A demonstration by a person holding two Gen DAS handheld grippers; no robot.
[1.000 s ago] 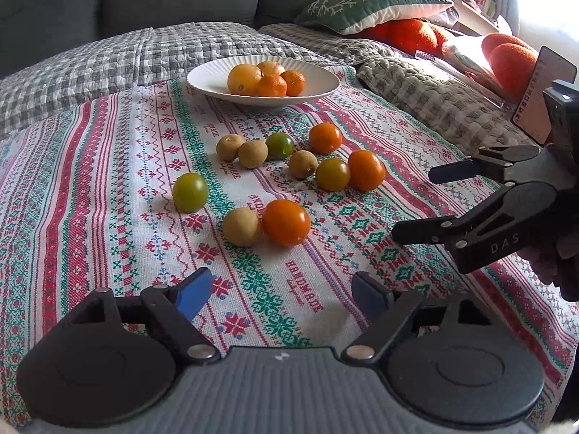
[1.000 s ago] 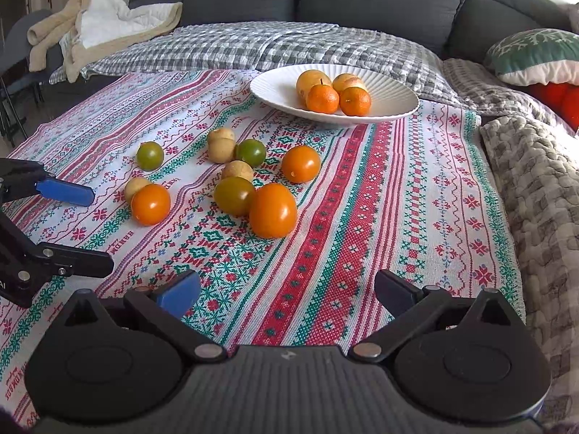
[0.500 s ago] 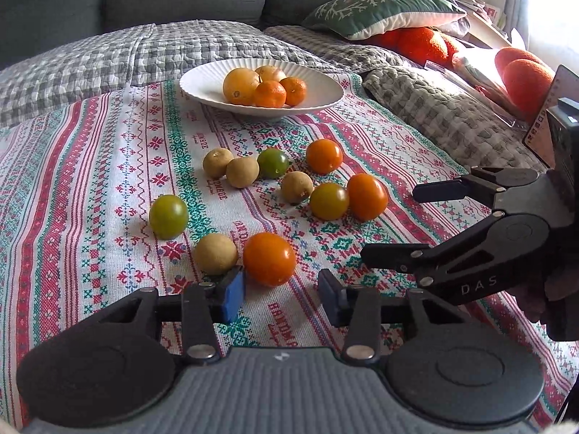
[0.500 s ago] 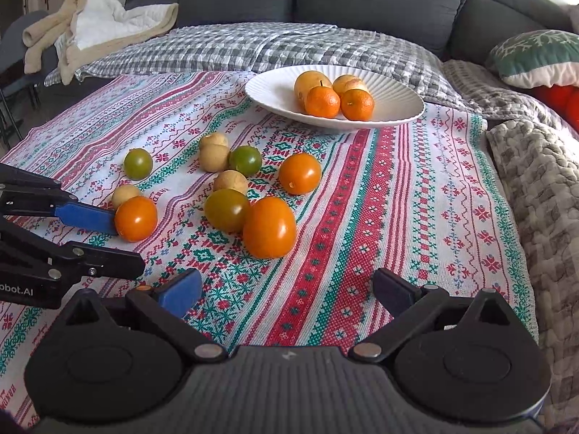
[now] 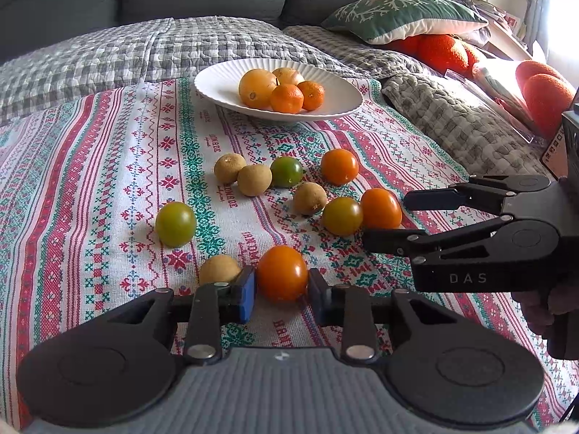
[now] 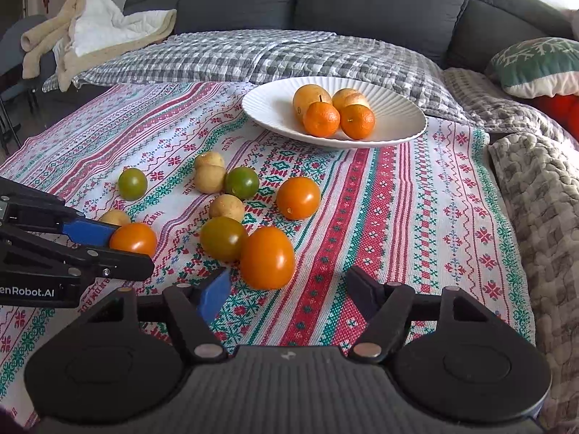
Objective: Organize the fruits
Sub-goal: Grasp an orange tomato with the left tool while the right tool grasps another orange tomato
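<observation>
Orange tomatoes, green tomatoes and small brown fruits lie loose on a patterned cloth. A white plate [image 5: 336, 108] [image 6: 398, 123] farther back holds oranges and yellow fruit. My left gripper [image 5: 282, 289] [image 6: 132, 249] is closing on the nearest orange tomato [image 5: 282, 271] [image 6: 133, 237], and both pads touch its sides. A brown fruit [image 5: 217, 269] sits just left of it. My right gripper [image 6: 287, 278] [image 5: 384, 220] is closing too, and the oval orange tomato [image 6: 267, 256] [image 5: 380, 208] lies between its fingertips untouched. A green tomato [image 6: 222, 237] rests against that one.
Patterned cloth [image 6: 416, 235] stretches bare right of the fruit. Grey checked blankets [image 6: 253, 54] and a dark sofa lie behind the plate. A knitted throw [image 6: 542, 199] and a green cushion [image 5: 398, 14] border the right side. A person's hand [image 5: 550, 303] holds the right gripper.
My left gripper moved forward and narrowed its jaws onto the near orange tomato. My right gripper's jaws went from wide apart to about half as wide around the oval tomato.
</observation>
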